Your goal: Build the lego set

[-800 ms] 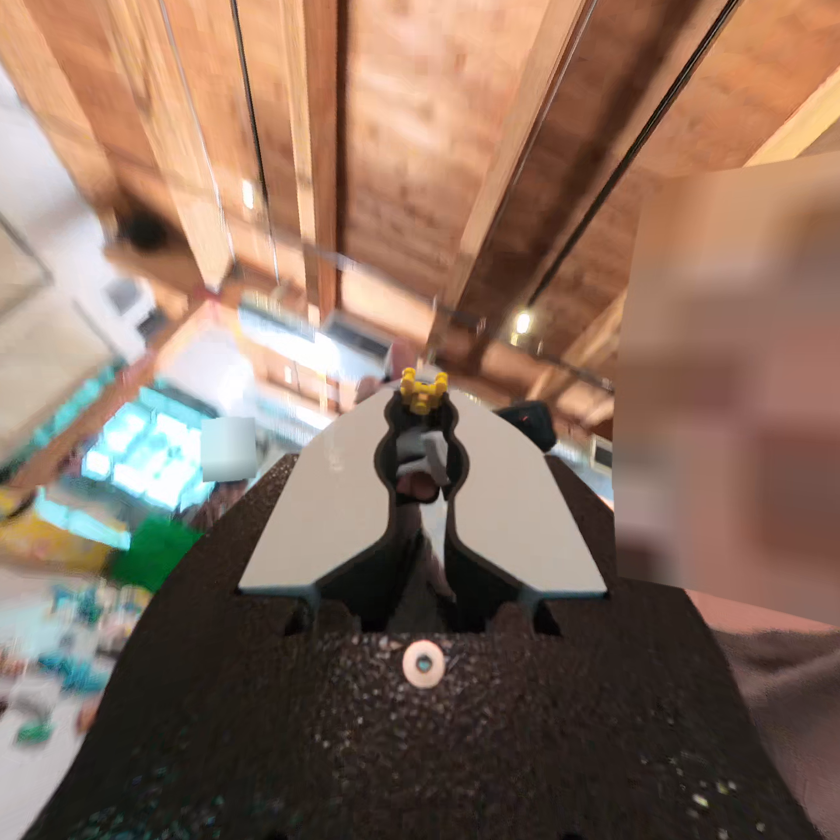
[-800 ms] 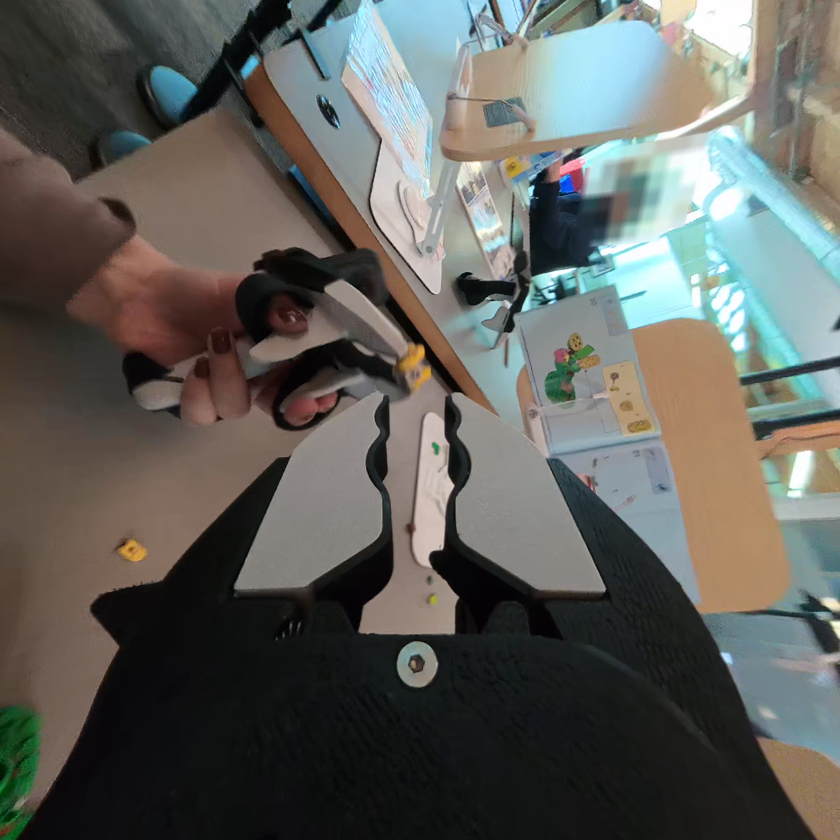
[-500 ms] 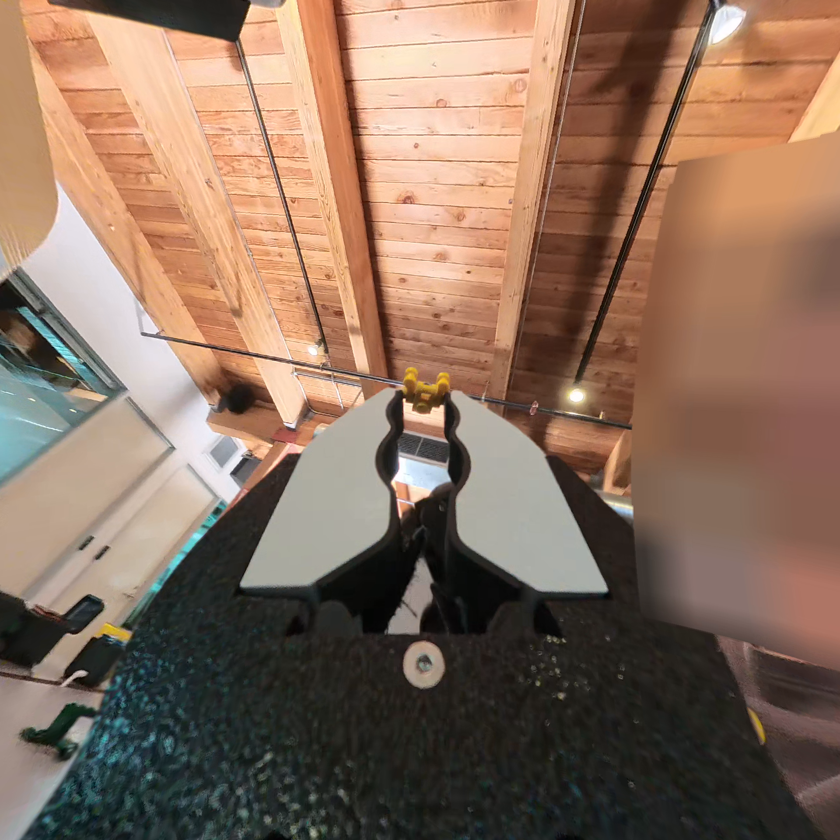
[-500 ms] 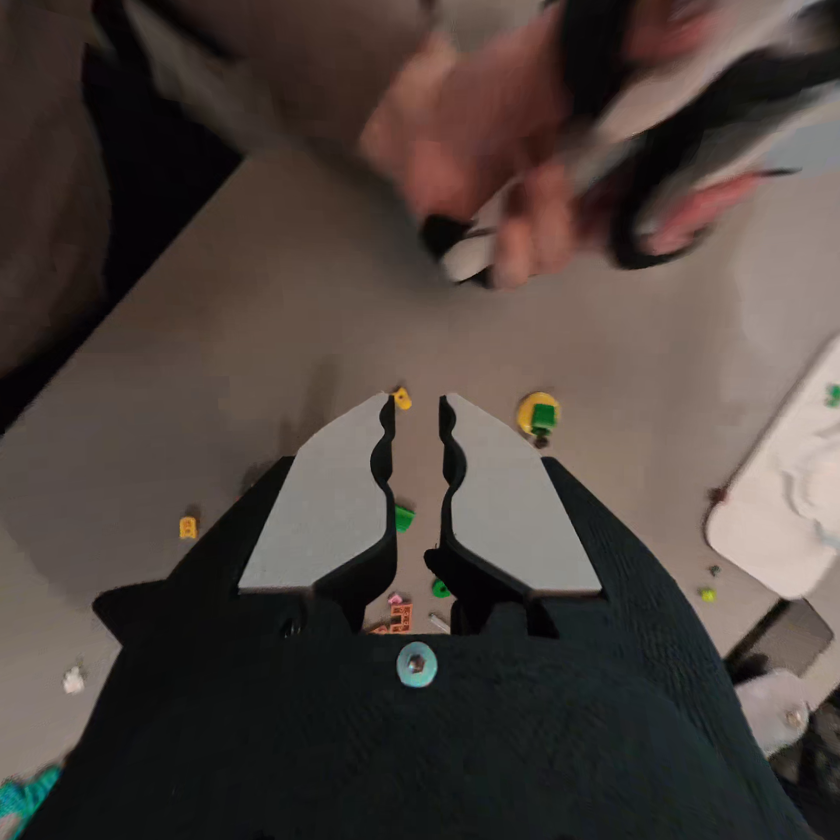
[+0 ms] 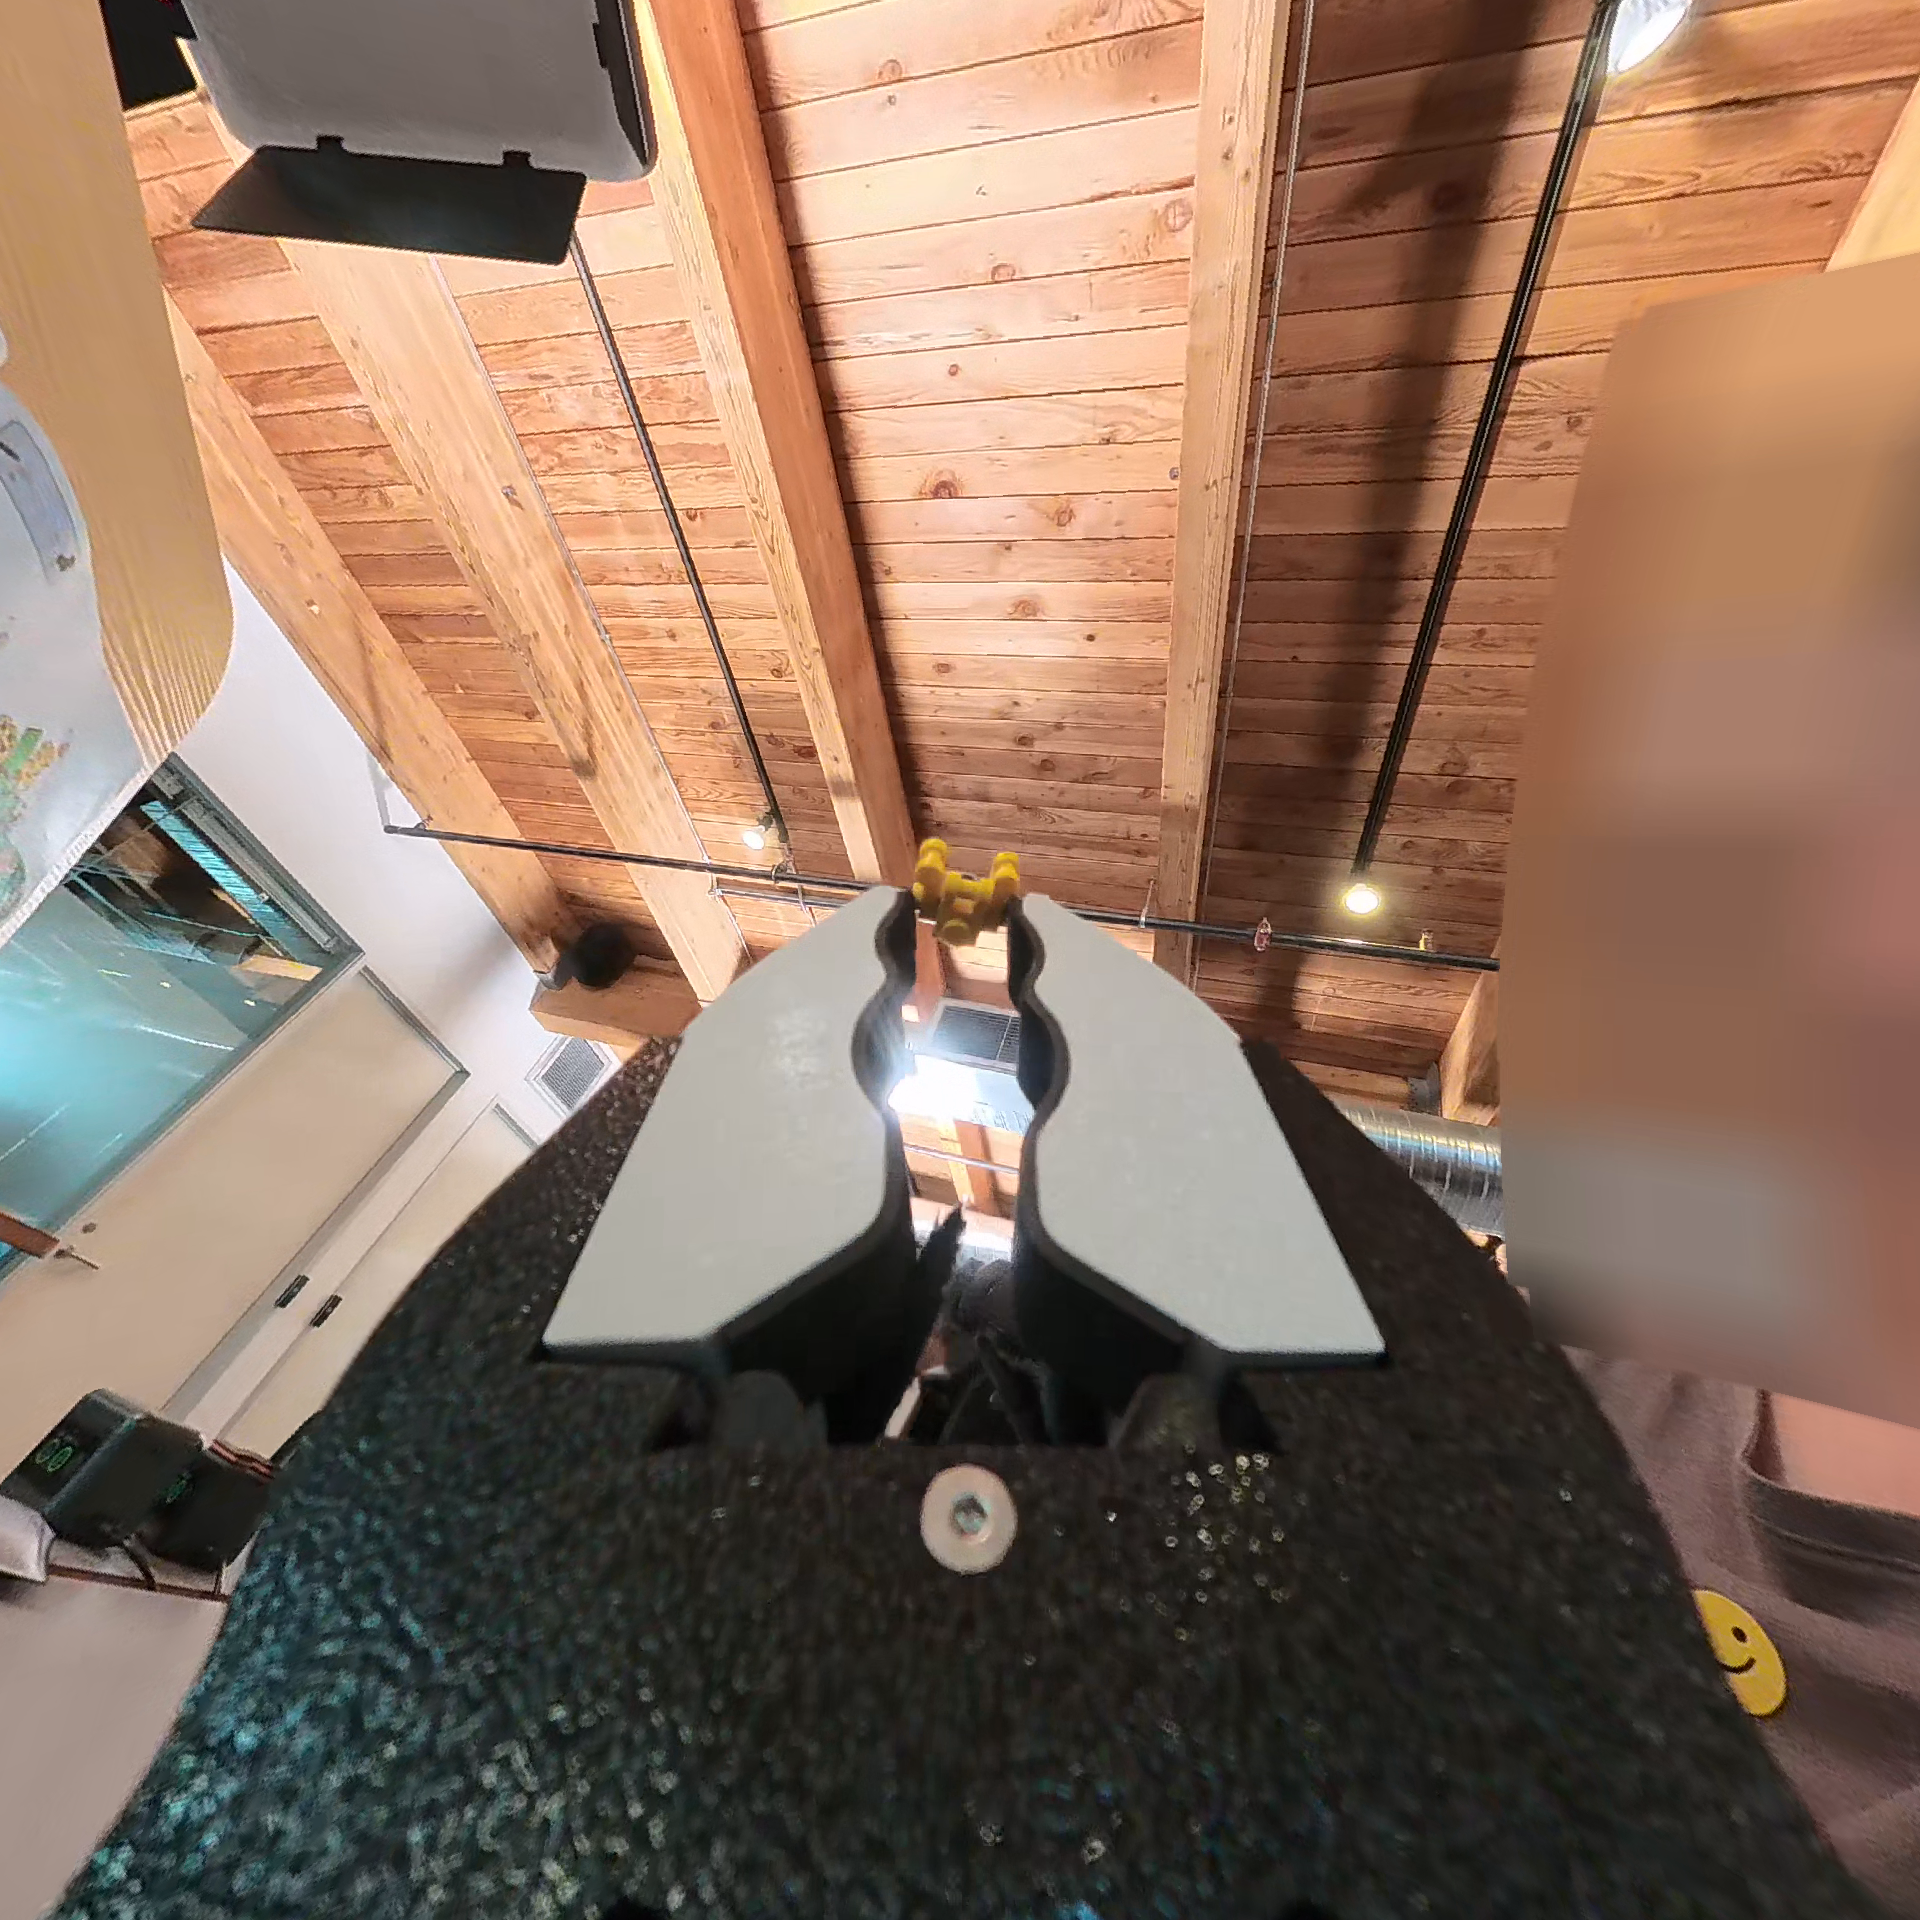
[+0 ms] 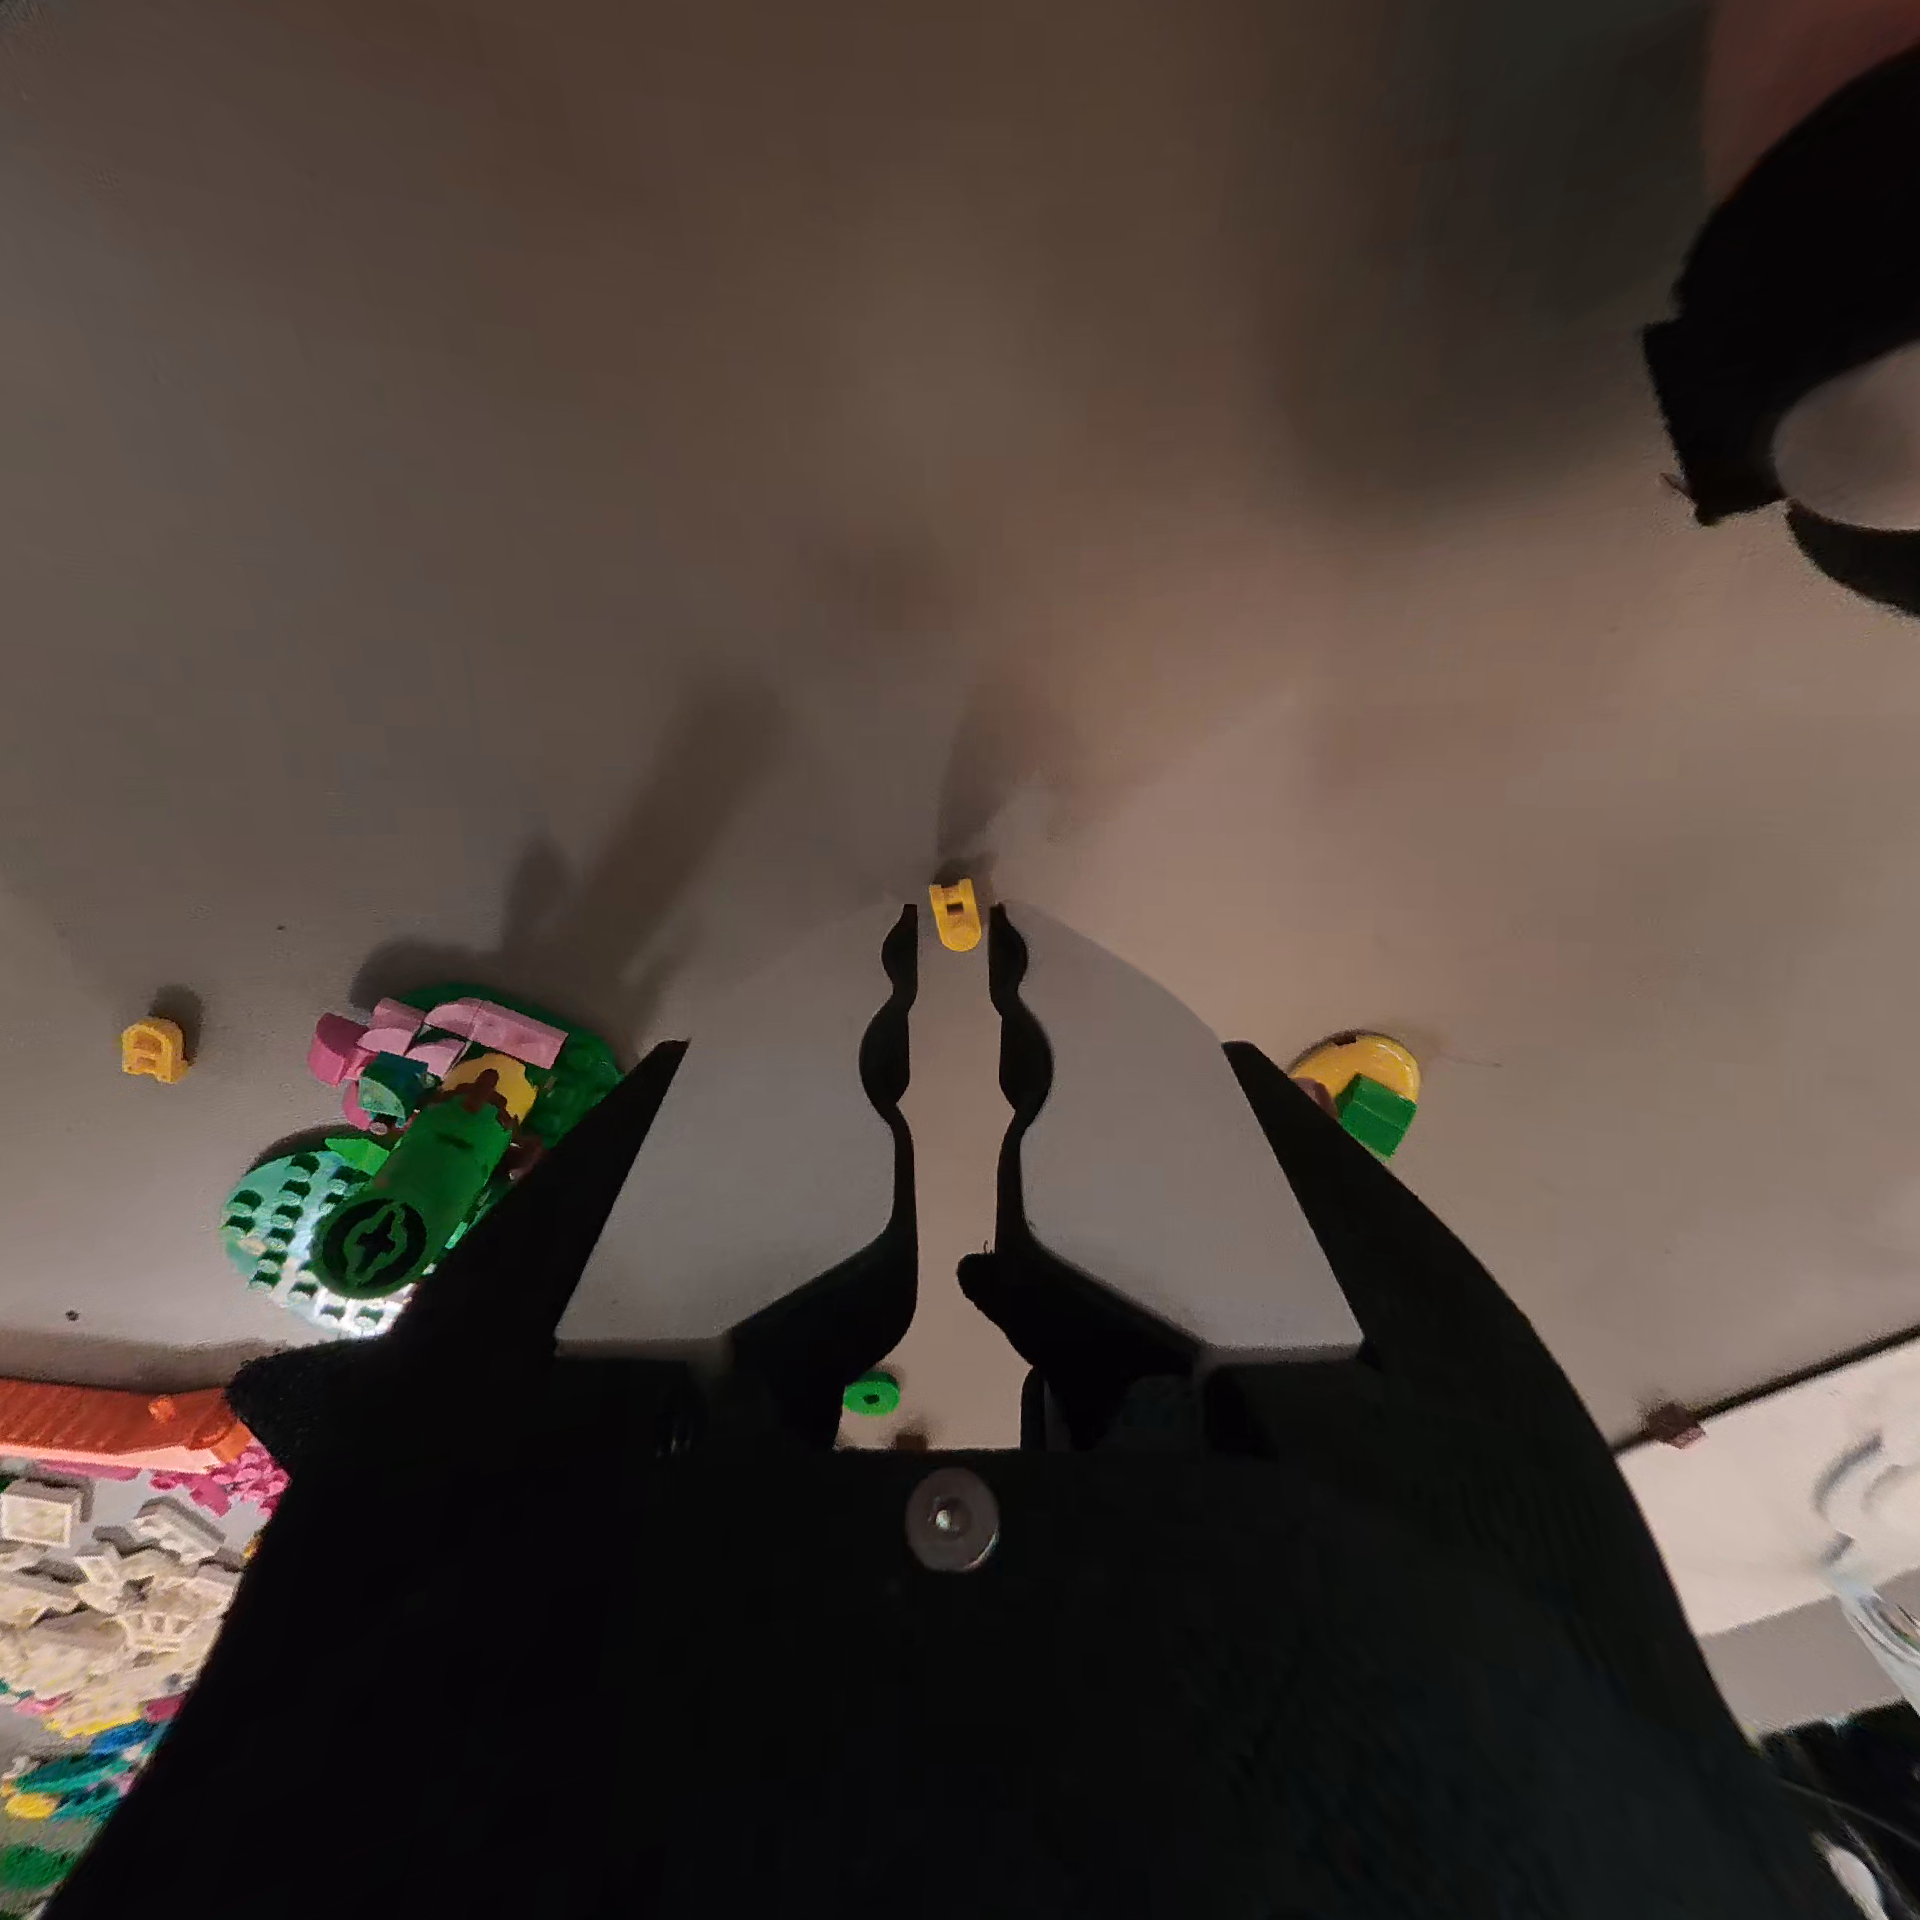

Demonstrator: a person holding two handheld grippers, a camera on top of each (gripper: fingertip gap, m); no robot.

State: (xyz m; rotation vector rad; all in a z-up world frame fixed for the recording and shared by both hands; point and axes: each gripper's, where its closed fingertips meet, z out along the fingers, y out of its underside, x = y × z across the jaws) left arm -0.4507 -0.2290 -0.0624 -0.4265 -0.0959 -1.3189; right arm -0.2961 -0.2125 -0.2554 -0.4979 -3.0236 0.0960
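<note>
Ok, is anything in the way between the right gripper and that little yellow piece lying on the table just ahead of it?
Nothing visible. The right gripper is open, and the small yellow piece lies on the grey table right at its fingertips, with only bare table around it. The other loose pieces sit off to both sides.

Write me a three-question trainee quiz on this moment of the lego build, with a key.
1. True or false: the left claw grips a small yellow studded lego piece at its tips.
2. The small yellow clip-shaped lego piece on the grey tabletop lies: A) between the right claw tips, B) on the round green studded plate, C) off the table.
3. Fill in: the left wrist view faces a ____ plank ceiling.

Key: 1 true; 2 A; 3 wooden.
</note>
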